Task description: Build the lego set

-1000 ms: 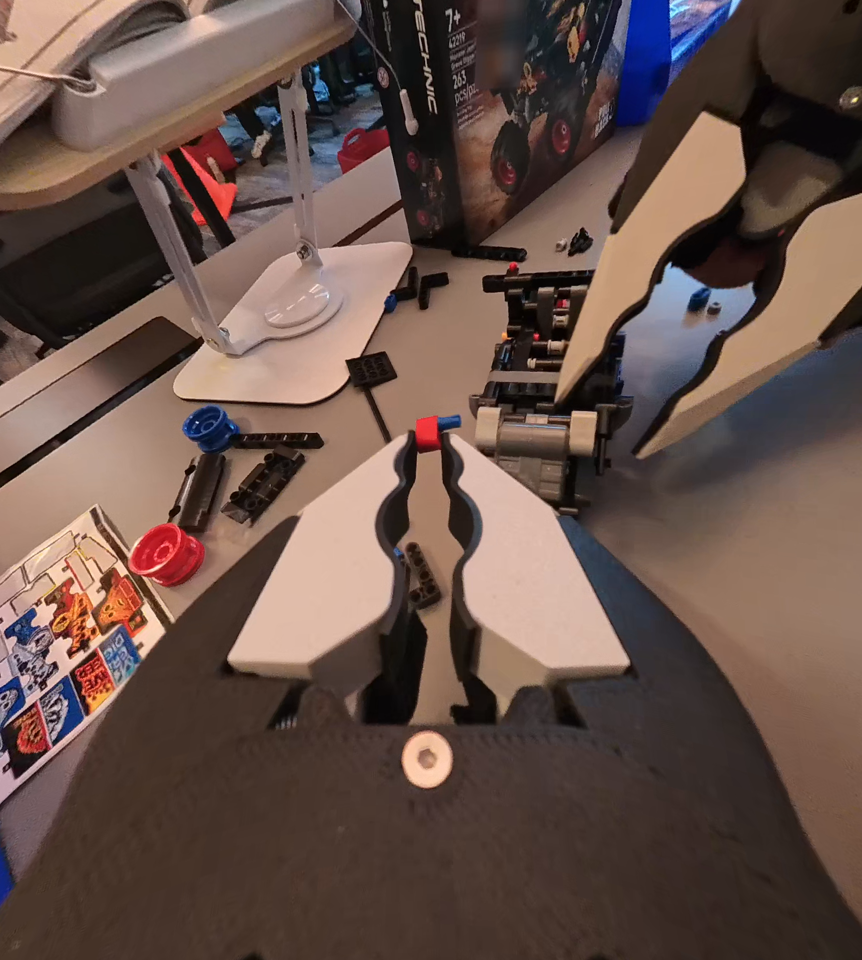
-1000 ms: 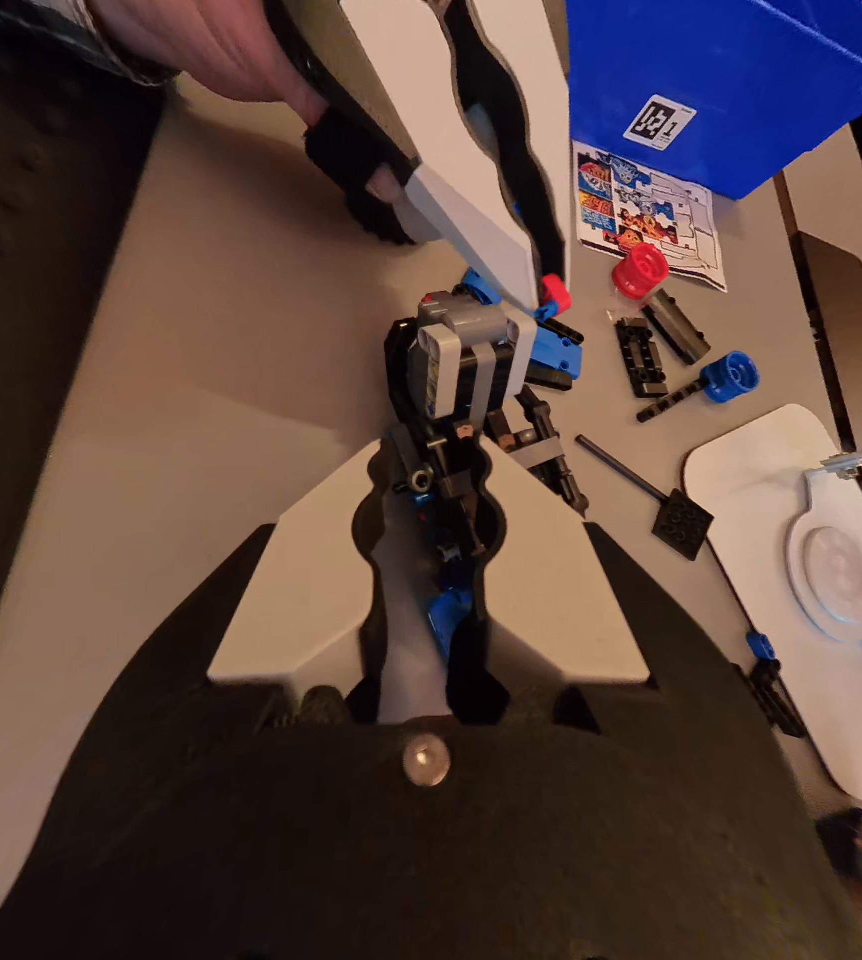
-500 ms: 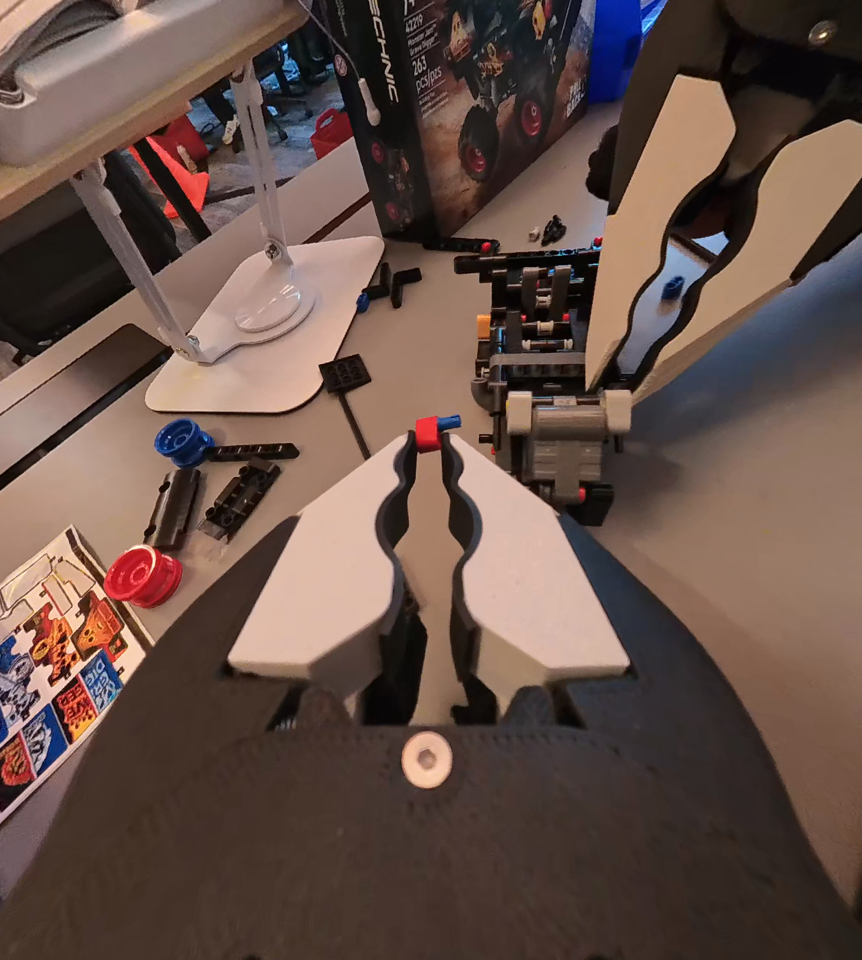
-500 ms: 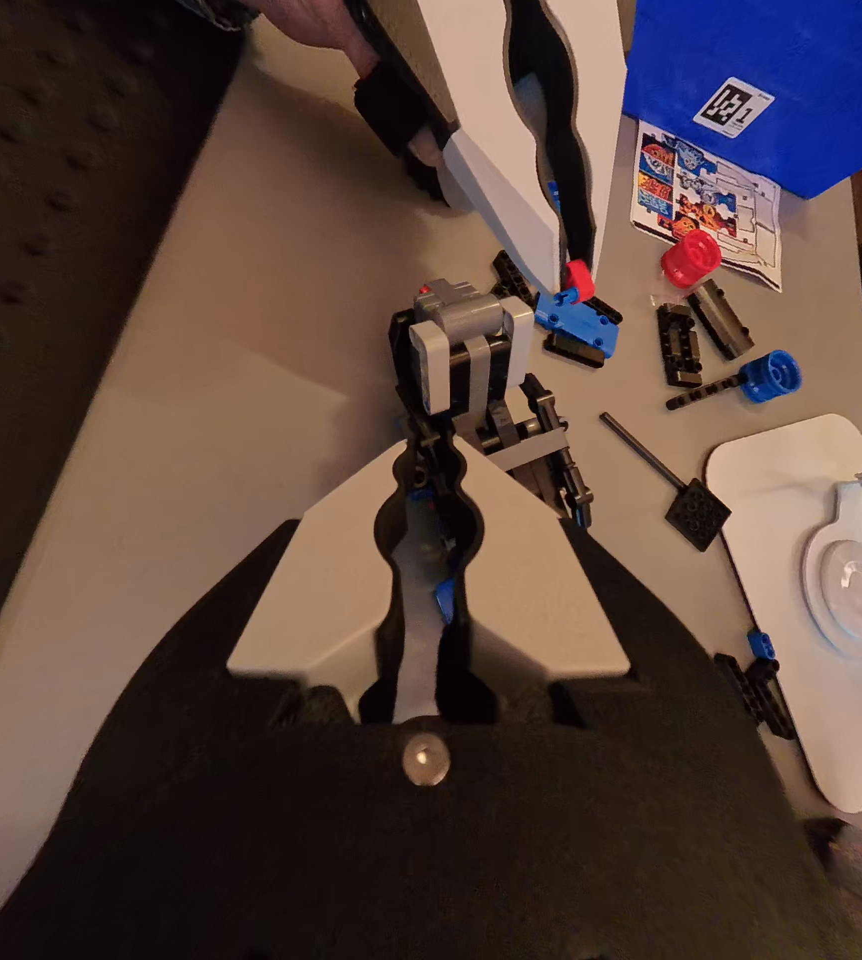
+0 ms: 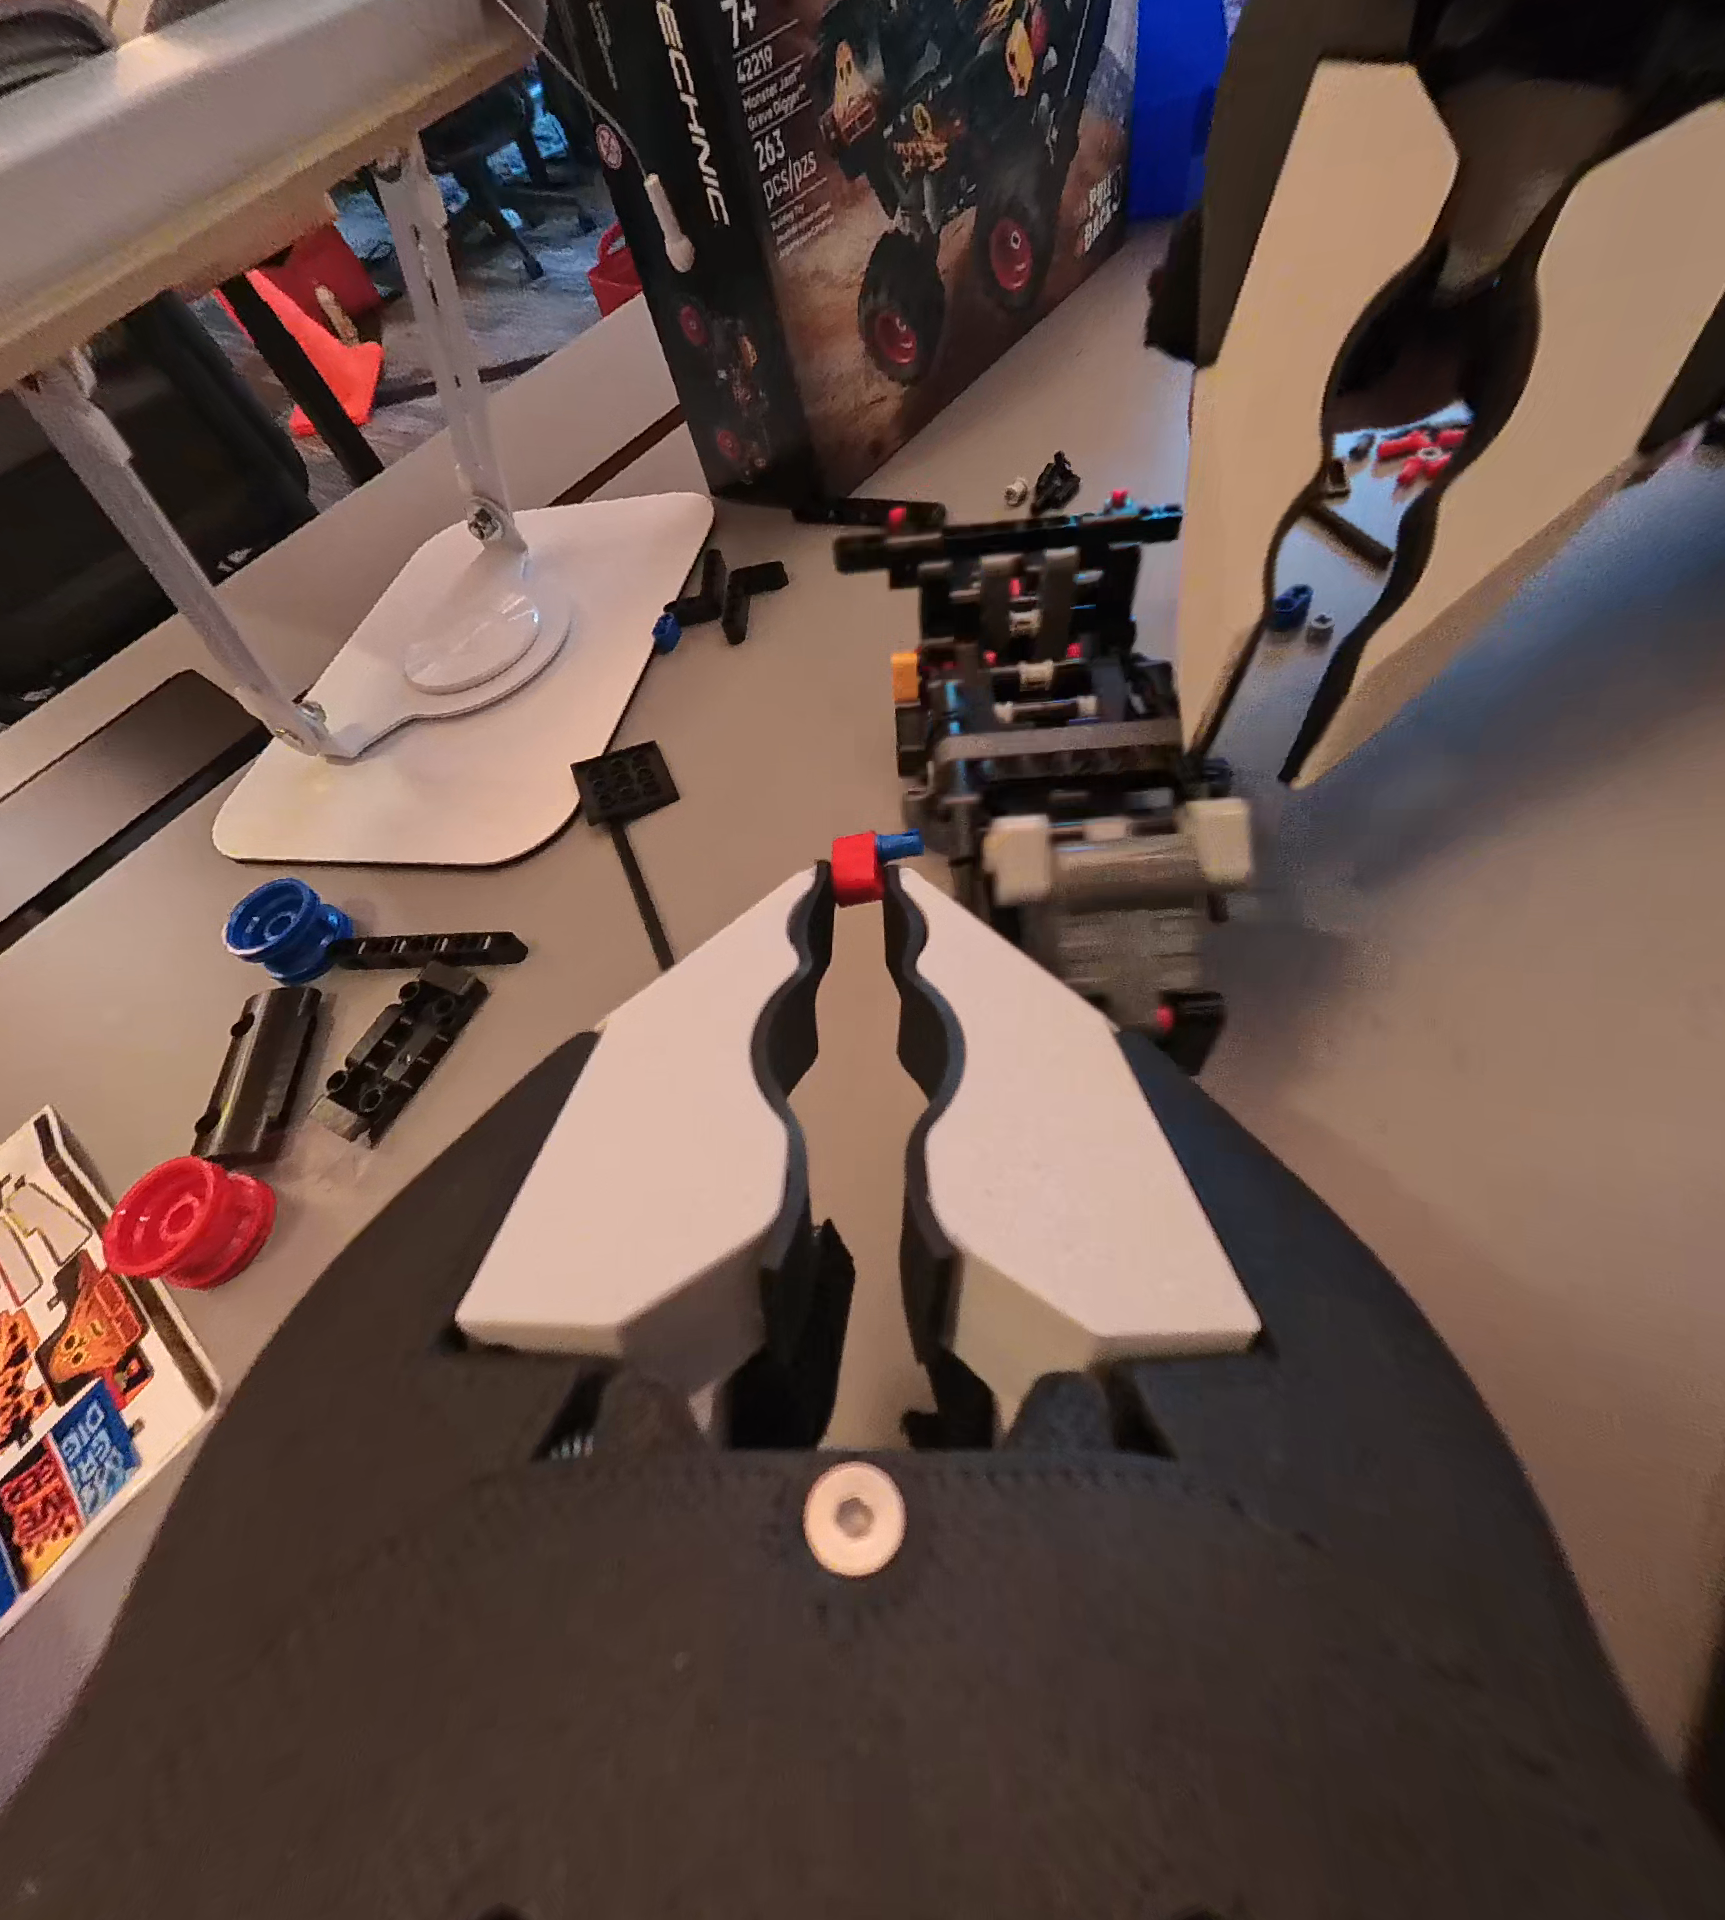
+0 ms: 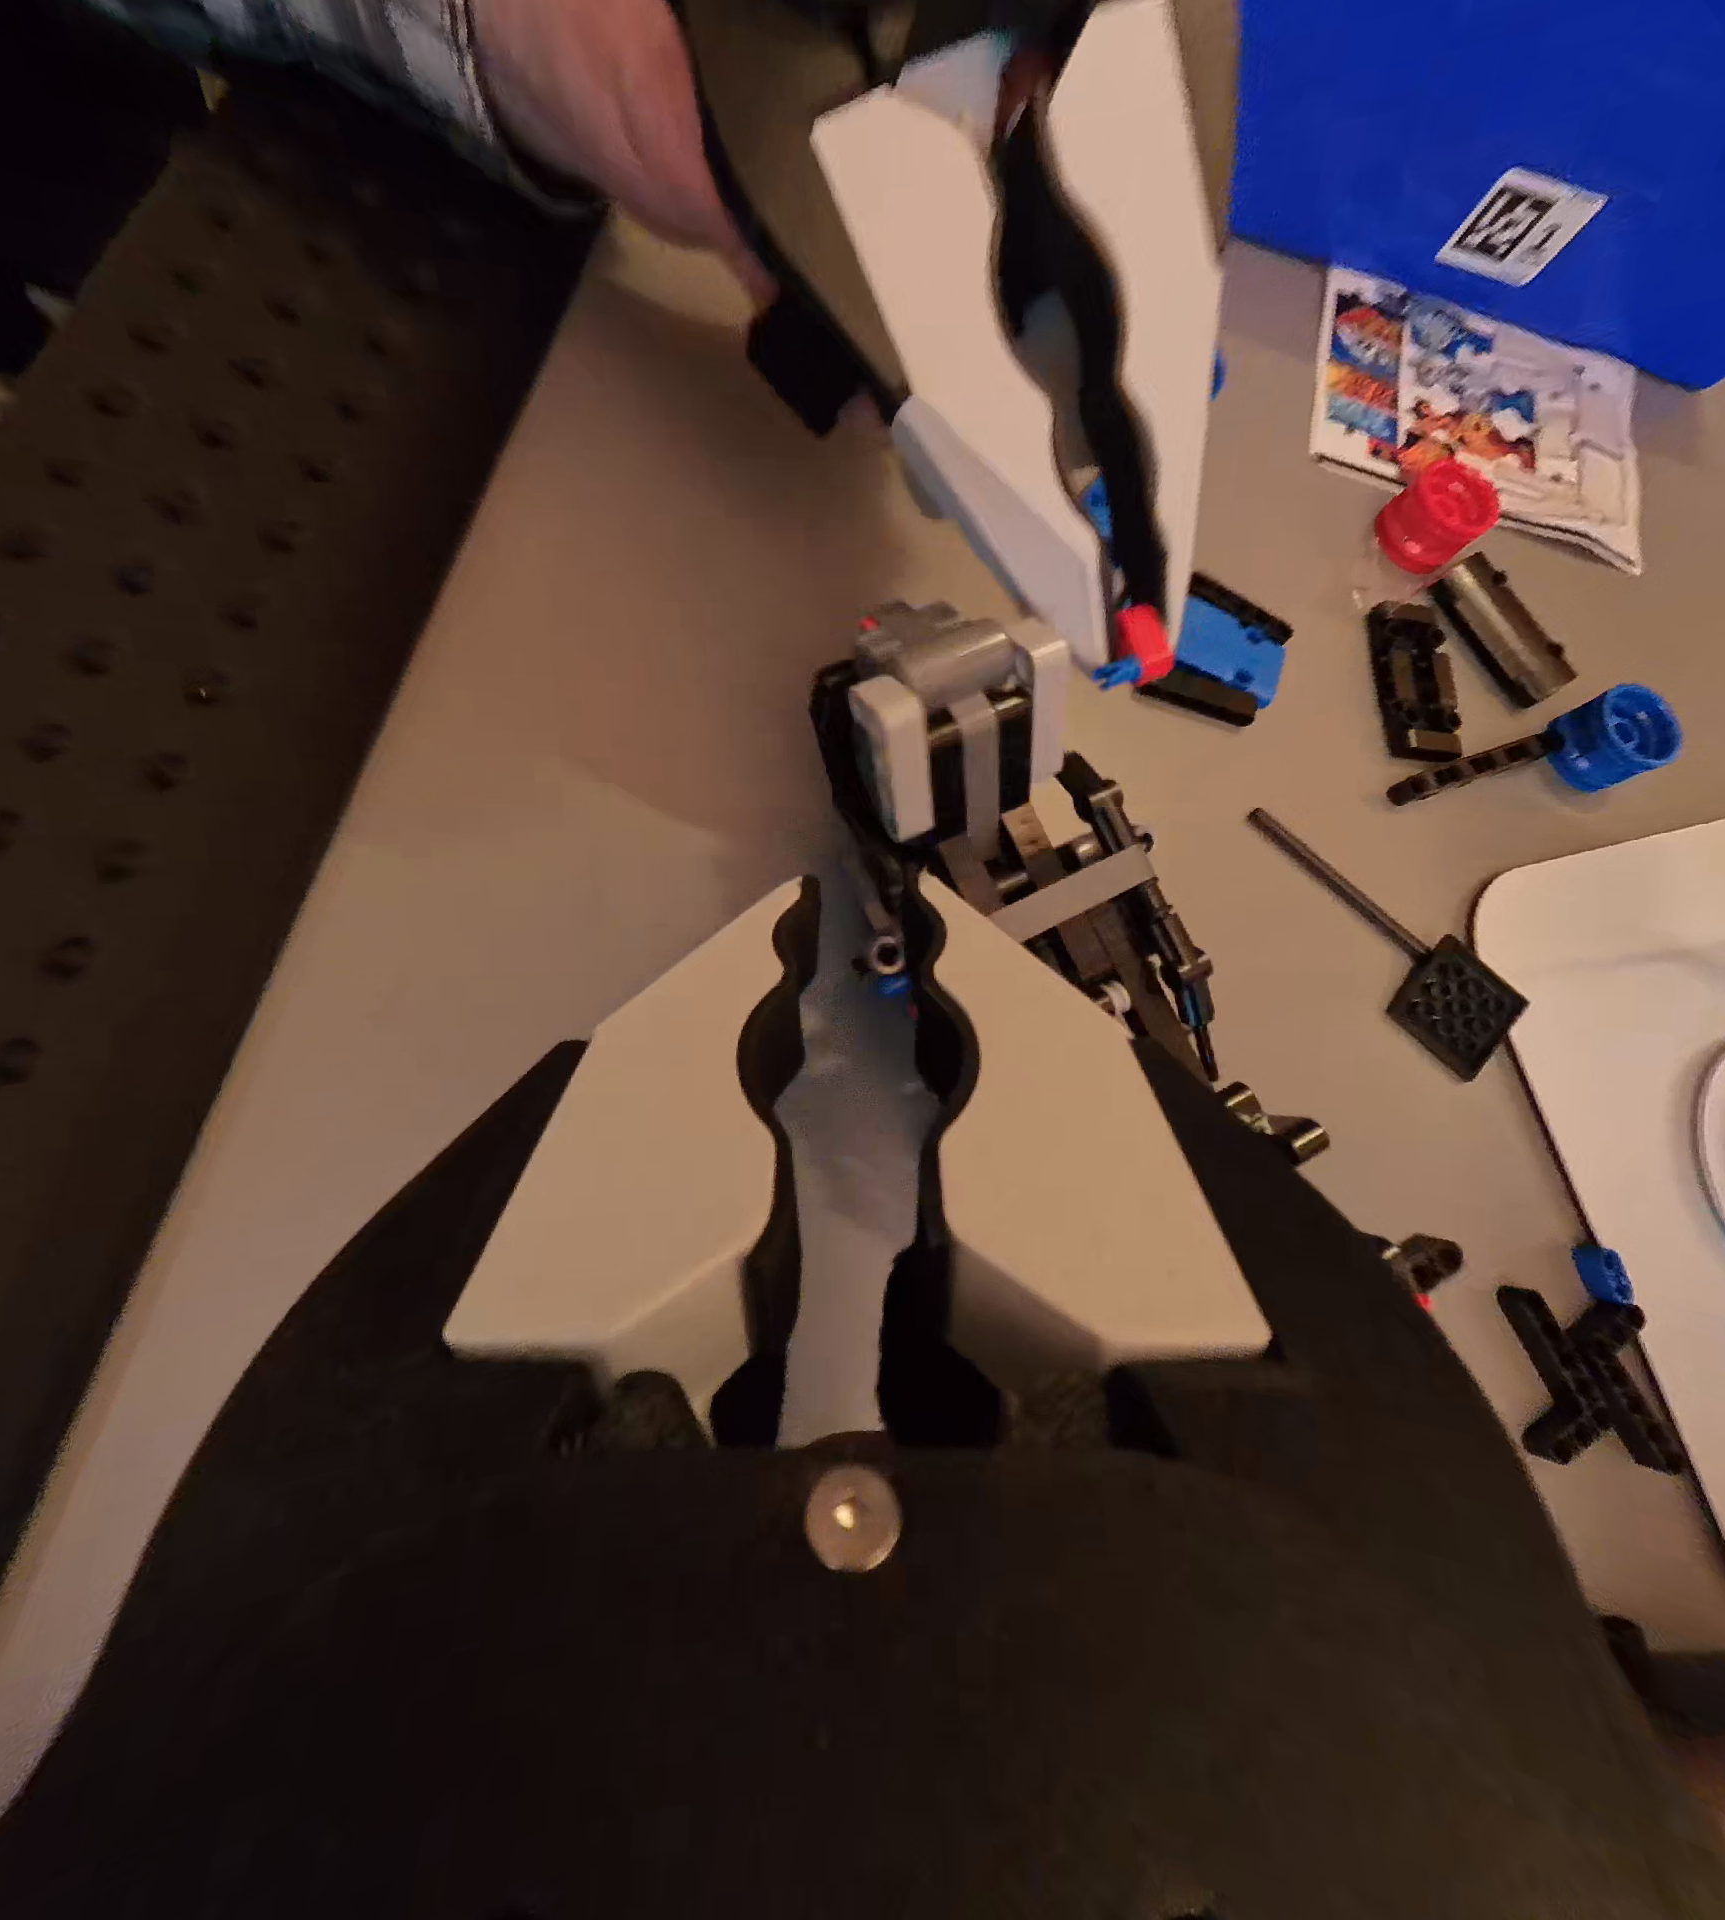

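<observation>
Plainly part-built: the black and grey truck frame (image 5: 1055,769) stands mid-table with no wheels. A red hub (image 5: 188,1221), a blue hub (image 5: 281,928) and black pieces lie loose at left. Left gripper (image 5: 858,883) pinches a red-and-blue peg (image 5: 863,864); right gripper (image 6: 863,914) clamps the frame's far end.

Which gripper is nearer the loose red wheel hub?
Left. The left gripper, shut on a small red piece, is nearer the red wheel hub; the right gripper is beyond the chassis.
</observation>
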Demonstrator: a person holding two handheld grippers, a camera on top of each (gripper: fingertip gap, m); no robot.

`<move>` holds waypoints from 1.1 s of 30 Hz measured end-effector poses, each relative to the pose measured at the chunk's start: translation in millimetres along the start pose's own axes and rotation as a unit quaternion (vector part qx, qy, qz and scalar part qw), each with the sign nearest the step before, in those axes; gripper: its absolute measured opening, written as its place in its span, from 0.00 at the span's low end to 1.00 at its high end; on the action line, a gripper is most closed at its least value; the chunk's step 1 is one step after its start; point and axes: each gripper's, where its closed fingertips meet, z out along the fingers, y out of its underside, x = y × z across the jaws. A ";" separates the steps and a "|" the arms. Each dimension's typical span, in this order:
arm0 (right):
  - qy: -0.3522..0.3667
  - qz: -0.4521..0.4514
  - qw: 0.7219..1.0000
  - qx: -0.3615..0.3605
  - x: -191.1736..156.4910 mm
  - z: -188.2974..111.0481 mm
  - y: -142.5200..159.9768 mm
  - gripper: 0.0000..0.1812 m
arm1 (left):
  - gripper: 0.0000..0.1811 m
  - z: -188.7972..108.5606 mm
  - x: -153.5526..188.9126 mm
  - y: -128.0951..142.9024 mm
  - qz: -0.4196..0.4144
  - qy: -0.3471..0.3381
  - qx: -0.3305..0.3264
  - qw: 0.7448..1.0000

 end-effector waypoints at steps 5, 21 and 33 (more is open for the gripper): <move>0.018 0.086 0.992 0.086 18.6 -9.5 -27.1 0.11 | 0.04 -3.4 -5.6 -4.9 0.011 -0.025 0.020 0.999; -0.065 0.296 0.932 0.201 47.8 1.5 -66.5 0.07 | 0.04 -24.4 -2.5 -39.8 0.155 -0.105 0.100 0.977; -0.111 0.348 0.896 0.252 45.2 -5.5 -83.7 0.03 | 0.03 -39.9 0.0 -57.8 0.257 -0.182 0.122 0.941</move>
